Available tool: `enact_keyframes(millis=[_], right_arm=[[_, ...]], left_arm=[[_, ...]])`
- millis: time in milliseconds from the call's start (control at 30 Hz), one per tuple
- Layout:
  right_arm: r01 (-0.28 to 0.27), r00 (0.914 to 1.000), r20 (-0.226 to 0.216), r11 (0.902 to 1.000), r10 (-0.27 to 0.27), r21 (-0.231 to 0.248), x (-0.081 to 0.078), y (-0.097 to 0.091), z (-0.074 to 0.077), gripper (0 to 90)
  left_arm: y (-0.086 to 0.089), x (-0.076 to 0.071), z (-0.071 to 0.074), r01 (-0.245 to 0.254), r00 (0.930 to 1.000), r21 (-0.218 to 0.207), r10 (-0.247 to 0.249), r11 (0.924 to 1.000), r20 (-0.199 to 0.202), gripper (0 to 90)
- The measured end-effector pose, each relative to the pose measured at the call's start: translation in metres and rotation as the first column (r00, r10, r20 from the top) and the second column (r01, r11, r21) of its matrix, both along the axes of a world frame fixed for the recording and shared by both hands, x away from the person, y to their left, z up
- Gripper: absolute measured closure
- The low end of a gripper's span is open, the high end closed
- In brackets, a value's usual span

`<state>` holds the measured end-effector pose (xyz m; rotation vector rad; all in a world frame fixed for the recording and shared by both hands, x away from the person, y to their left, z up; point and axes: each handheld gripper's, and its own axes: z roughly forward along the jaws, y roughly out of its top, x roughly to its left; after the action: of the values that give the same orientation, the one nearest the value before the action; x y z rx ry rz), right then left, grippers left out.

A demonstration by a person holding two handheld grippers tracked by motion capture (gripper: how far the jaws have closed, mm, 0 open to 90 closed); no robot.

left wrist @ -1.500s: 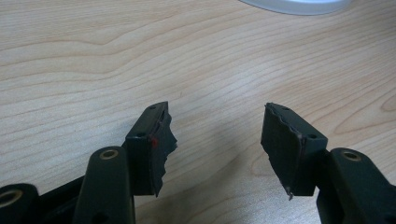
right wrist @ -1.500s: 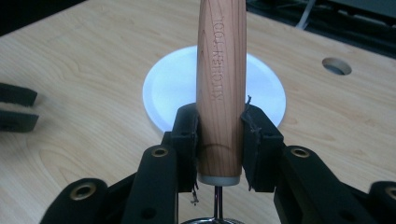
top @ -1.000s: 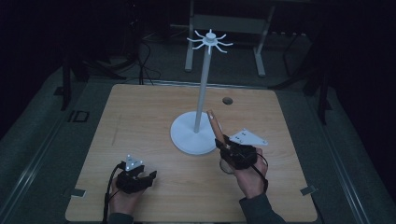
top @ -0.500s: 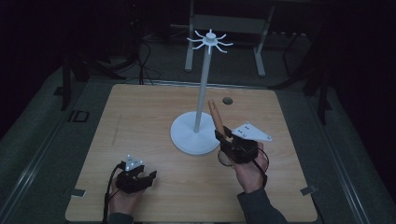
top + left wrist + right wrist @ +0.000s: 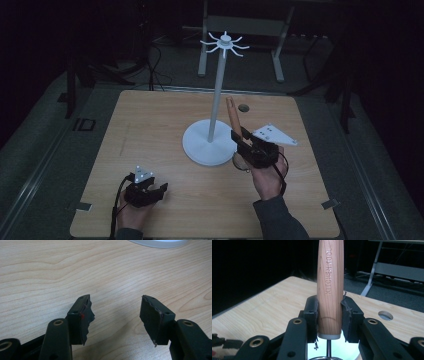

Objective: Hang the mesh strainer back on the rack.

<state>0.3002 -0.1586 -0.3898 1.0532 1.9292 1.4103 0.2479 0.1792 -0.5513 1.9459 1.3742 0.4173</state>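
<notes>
My right gripper (image 5: 329,315) clamps the smooth wooden handle (image 5: 329,287) of a kitchen tool, tilted upright just right of the white stand (image 5: 210,145); its metal end below the jaws is cut off. My left gripper (image 5: 116,315) rests low near the wood-grain table (image 5: 165,120) edge, torn pads wide apart, empty.

Kitchen tool (image 5: 329,290) with pale wooden handle stamped KITCHEN TOOL, thin metal stem below, perhaps a small strainer, held nearly upright, just beside the white stand (image 5: 209,145)
</notes>
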Motion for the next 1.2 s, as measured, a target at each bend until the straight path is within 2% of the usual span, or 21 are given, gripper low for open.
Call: enact_keyframes(millis=[367, 600, 800, 1033, 1200], right_arm=[[0.002, 0.9998, 0.022, 0.9990, -0.003, 0.044, 0.004, 0.004, 0.011, 69.1], [0.010, 0.9992, 0.037, 0.9949, -0.014, 0.100, 0.007, 0.003, 0.018, 69.1], [0.009, 0.9989, 0.044, 0.9931, -0.014, 0.117, 0.009, 0.002, 0.024, 69.1], [0.011, 0.9980, 0.060, 0.9938, -0.018, 0.110, 0.010, 0.001, 0.028, 69.1], [0.007, 0.9977, 0.066, 0.9895, -0.017, 0.144, 0.013, -0.002, 0.033, 69.1]], left_arm=[[0.000, 0.000, 0.000, 0.000, 1.0000, -0.001, 0.000, 1.0000, 0.000, 42.7], [0.000, 0.000, 0.000, -0.001, 1.0000, 0.000, 0.001, 1.0000, 0.000, 42.7], [0.001, 0.000, 0.000, -0.002, 1.0000, -0.002, 0.002, 1.0000, 0.002, 42.7], [0.001, 0.000, 0.000, -0.002, 1.0000, -0.001, 0.002, 1.0000, 0.001, 42.7], [0.000, 0.000, 0.000, -0.003, 1.0000, -0.002, 0.003, 1.0000, 0.000, 42.7]])
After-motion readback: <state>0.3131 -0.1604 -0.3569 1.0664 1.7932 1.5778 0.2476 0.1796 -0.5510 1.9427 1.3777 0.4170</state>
